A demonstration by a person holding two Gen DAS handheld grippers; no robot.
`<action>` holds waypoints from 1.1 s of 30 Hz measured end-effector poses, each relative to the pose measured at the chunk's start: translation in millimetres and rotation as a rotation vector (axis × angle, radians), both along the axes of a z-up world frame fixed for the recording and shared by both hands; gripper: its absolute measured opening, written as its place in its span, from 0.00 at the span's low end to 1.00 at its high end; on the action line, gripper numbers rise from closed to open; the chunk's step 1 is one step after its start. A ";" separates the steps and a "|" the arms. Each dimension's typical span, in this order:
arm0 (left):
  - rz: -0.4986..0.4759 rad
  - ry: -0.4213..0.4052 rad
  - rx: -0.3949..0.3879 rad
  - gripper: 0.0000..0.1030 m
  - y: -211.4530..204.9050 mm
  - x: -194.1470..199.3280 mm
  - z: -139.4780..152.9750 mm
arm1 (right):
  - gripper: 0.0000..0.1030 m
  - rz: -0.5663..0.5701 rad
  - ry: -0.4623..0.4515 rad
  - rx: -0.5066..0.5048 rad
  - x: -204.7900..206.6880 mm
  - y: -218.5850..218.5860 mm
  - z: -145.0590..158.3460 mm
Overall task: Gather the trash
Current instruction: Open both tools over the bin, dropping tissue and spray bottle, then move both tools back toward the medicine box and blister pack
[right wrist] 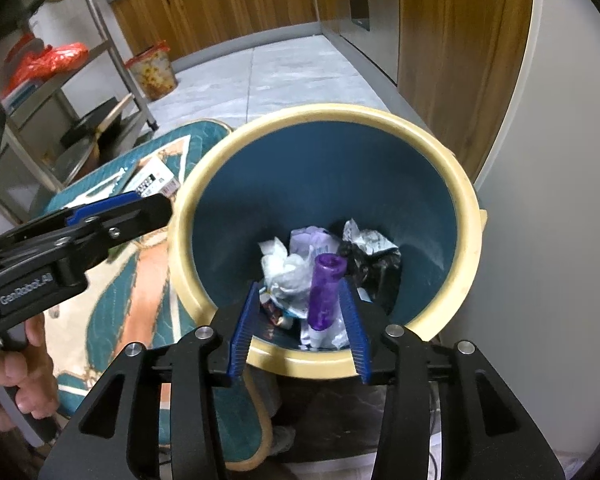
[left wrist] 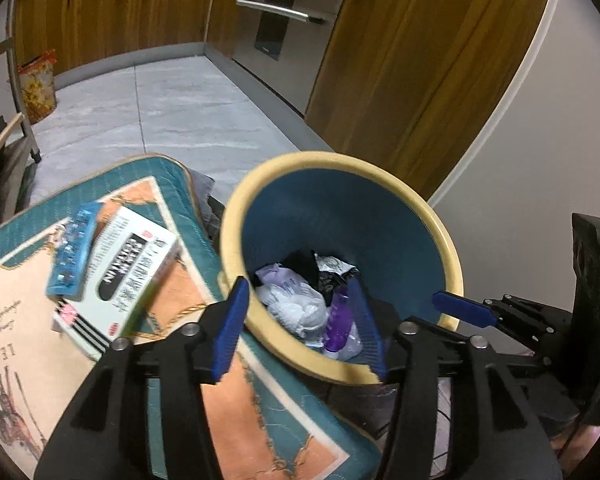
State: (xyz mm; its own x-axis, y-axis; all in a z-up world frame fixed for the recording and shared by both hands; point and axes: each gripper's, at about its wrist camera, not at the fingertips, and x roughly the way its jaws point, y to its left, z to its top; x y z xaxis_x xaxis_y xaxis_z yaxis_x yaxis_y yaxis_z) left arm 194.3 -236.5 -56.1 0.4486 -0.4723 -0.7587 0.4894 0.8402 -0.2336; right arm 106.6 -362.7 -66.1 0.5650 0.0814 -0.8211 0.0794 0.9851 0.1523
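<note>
1. One round trash bin (right wrist: 466, 216), blue inside with a cream rim, stood on the floor between a teal-bordered mat (left wrist: 236, 412) and a pale wall.
2. Inside the bin lay one purple plastic bottle (right wrist: 326, 292), one crumpled white tissue wad (right wrist: 282, 268), one pale lilac packet (right wrist: 312, 240), one black-and-white wrapper (right wrist: 374, 258), and some small scraps beneath them that were too jumbled to count.
3. Two grippers were in view, each with two blue-padded fingers.
4. The right gripper (right wrist: 300, 332) hung over the near rim of the bin, jaws apart. The purple bottle lay below, in the gap as seen from above; the pads did not press on it, so it was released.
5. The left gripper (left wrist: 302, 324) was also unclenched, its fingers spread to either side of the bin's near rim and holding nothing.
6. A hand (right wrist: 18, 364) gripped the left gripper's handle at the left edge of the right wrist view.
7. On the mat lay three pieces of litter: one white box with black lettering (left wrist: 132, 268), one blue strip-shaped packet (left wrist: 72, 252) resting on it, and one striped packet (left wrist: 80, 330) under it.
8. Around: wooden cabinets (left wrist: 412, 64), one steel oven front (left wrist: 284, 12), one metal shelf rack (right wrist: 100, 52) holding red bags, and one flowered bag (right wrist: 156, 70) on the grey tile floor.
</note>
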 end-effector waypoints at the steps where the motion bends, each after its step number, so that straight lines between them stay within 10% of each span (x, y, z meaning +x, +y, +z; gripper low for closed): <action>1: 0.002 -0.007 0.003 0.53 2.1 -1.0 2.0 | 0.45 0.000 -0.004 0.004 -0.4 0.4 1.2; 16: 0.132 -0.064 0.058 0.64 82.6 5.3 18.4 | 0.48 0.052 -0.052 0.050 2.9 30.5 20.5; 33: 0.219 0.024 0.135 0.66 131.8 71.5 -26.8 | 0.49 0.148 -0.051 0.026 4.4 70.3 22.8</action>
State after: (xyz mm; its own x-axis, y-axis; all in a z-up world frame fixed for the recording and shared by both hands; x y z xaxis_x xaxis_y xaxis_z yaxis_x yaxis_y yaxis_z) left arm 265.8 -104.8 -82.9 0.5102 -0.2595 -0.8200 0.2883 0.9498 -0.1212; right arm 111.0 -292.4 -43.3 0.5863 0.1877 -0.7880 -0.0746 0.9812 0.1782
